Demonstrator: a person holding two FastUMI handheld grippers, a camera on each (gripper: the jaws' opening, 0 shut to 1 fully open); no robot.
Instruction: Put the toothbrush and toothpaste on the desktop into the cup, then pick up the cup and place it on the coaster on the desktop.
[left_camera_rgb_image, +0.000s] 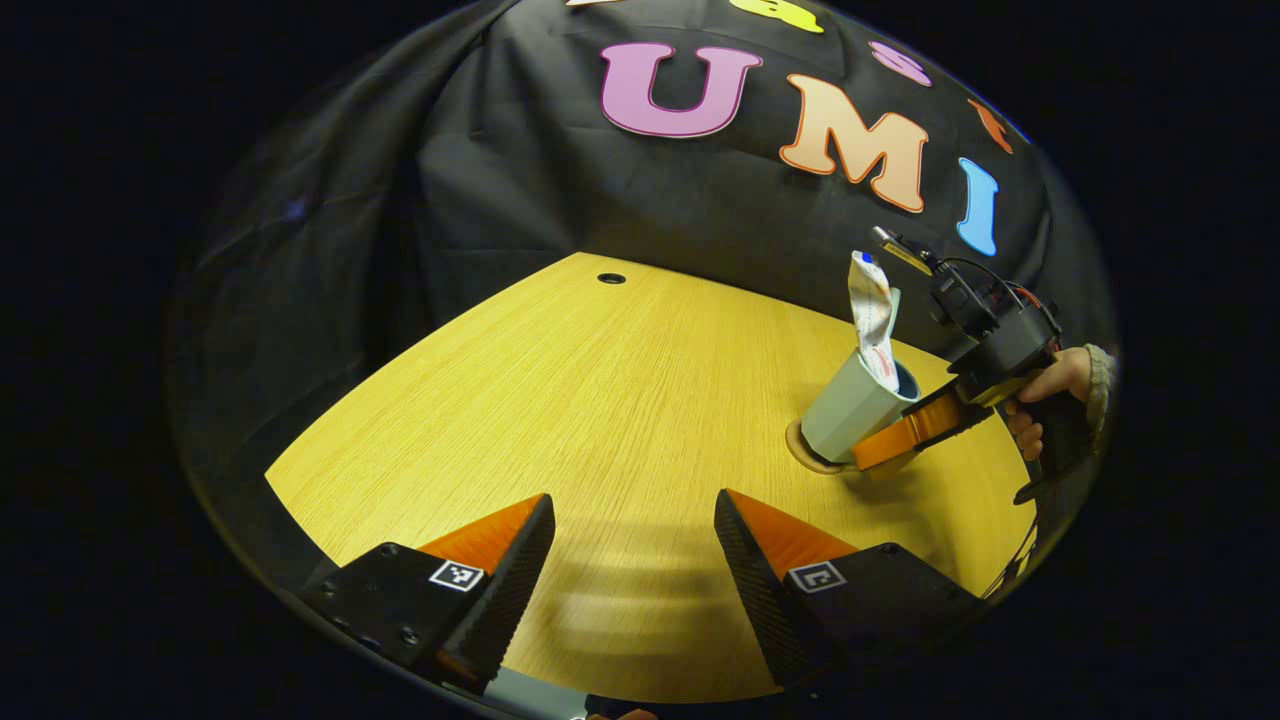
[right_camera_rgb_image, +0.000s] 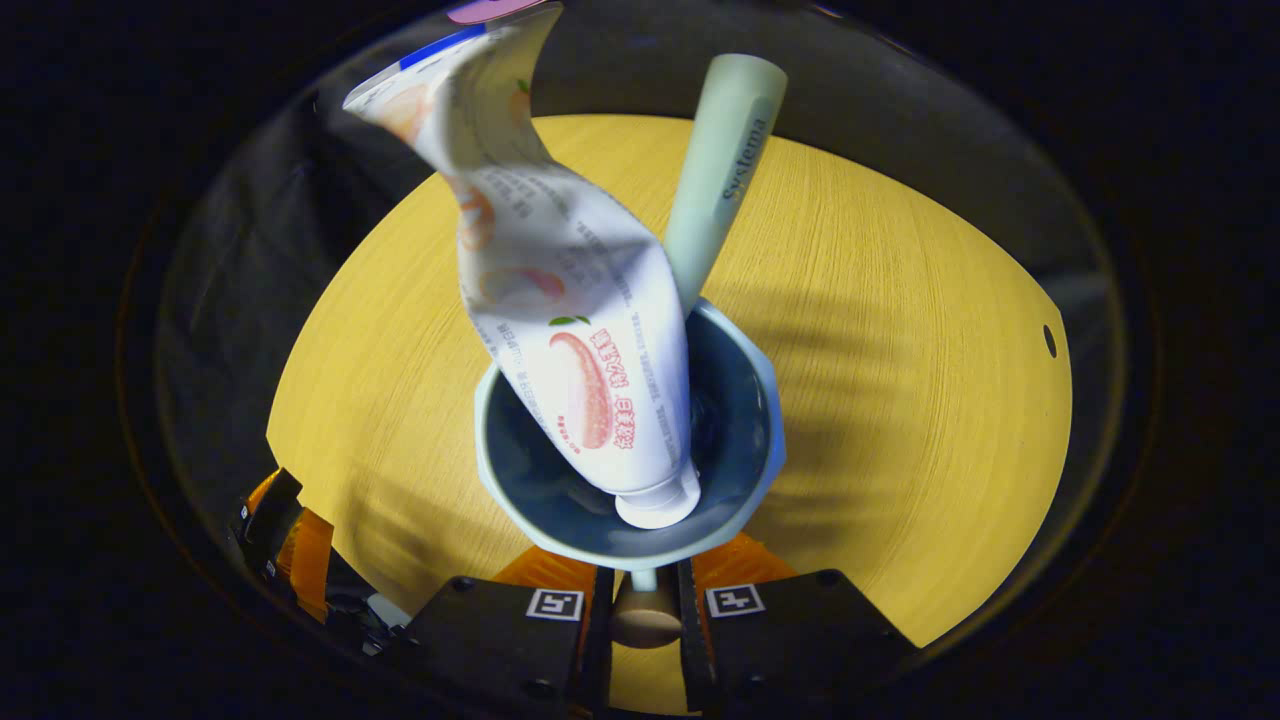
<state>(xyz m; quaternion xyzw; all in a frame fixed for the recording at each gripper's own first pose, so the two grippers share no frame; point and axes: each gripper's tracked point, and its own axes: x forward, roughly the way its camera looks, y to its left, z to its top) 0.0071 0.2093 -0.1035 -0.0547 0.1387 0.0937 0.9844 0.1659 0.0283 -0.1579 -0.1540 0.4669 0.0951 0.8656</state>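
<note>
Yellow wood-grain desk (left_camera_rgb_image: 620, 400) fills the middle of the left gripper view, where a pale grey cup (left_camera_rgb_image: 850, 410) stands at centre right on a round brown coaster (left_camera_rgb_image: 805, 458), tilted slightly. A crumpled toothpaste (right_camera_rgb_image: 560, 300) tube and a pale green toothbrush (right_camera_rgb_image: 720, 170) handle rise from the cup's mouth. The right tool (right_camera_rgb_image: 645, 590), held by a hand (left_camera_rgb_image: 1050, 395) at the right edge, has its two fingers drawn close together on the cup's near rim. The left tool (left_camera_rgb_image: 635, 545) hovers wide apart and empty over bare desk at lower centre. The cup looks rigid, light and smooth-walled, and top-heavy with its tall contents; a rim pinch seems the workable hold, though a low grip on the wall would likely steady it better. The soft tube would buckle if squeezed.
</note>
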